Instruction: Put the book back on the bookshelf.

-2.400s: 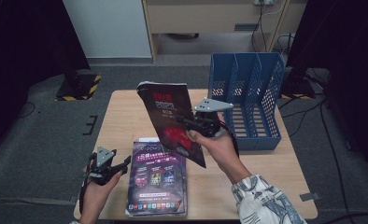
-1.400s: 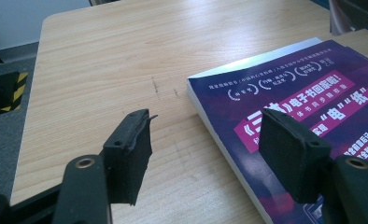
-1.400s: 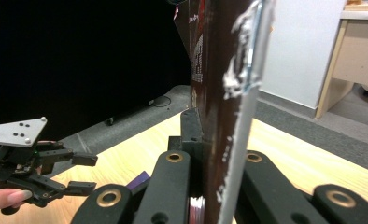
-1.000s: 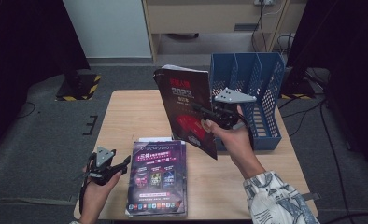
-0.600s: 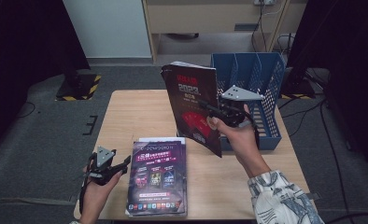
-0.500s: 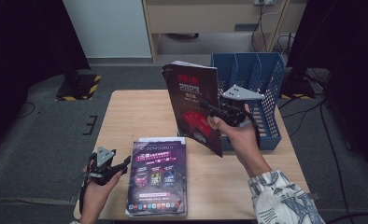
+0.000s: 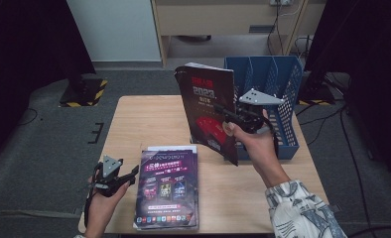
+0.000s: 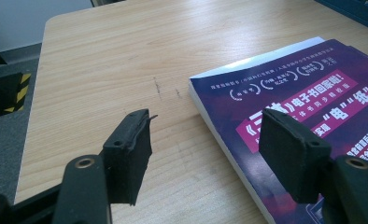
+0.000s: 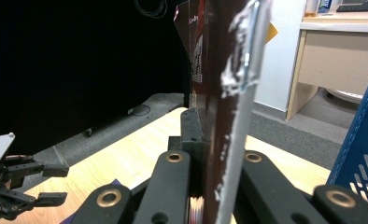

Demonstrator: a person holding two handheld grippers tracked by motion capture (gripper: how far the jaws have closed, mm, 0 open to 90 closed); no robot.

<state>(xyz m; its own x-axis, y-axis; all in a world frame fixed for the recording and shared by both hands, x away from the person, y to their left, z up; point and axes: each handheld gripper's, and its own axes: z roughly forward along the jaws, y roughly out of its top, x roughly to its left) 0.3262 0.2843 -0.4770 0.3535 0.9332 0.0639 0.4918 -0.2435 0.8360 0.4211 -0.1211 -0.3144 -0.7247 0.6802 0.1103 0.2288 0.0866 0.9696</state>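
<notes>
Now, with my right tongs [image 7: 233, 115] clamped on the upright dark red magazine [image 7: 208, 109] beside the blue slotted plastic file rack [image 7: 283, 94], I should keep it vertical and align it over a slot, left tongs [image 7: 121, 174] open and idle.

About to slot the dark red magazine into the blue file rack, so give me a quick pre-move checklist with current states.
1. Right claw clamped on dark red magazine: ok.
2. Magazine upright, lifted off the table: ok.
3. Blue file rack slots free: cannot tell, the magazine covers part of the left slot.
4. Magazine already over a slot: not ok, it is beside the rack.
5. Left claw open, out of the path: ok.
6. Purple book lying flat, away from the rack: ok.
</notes>
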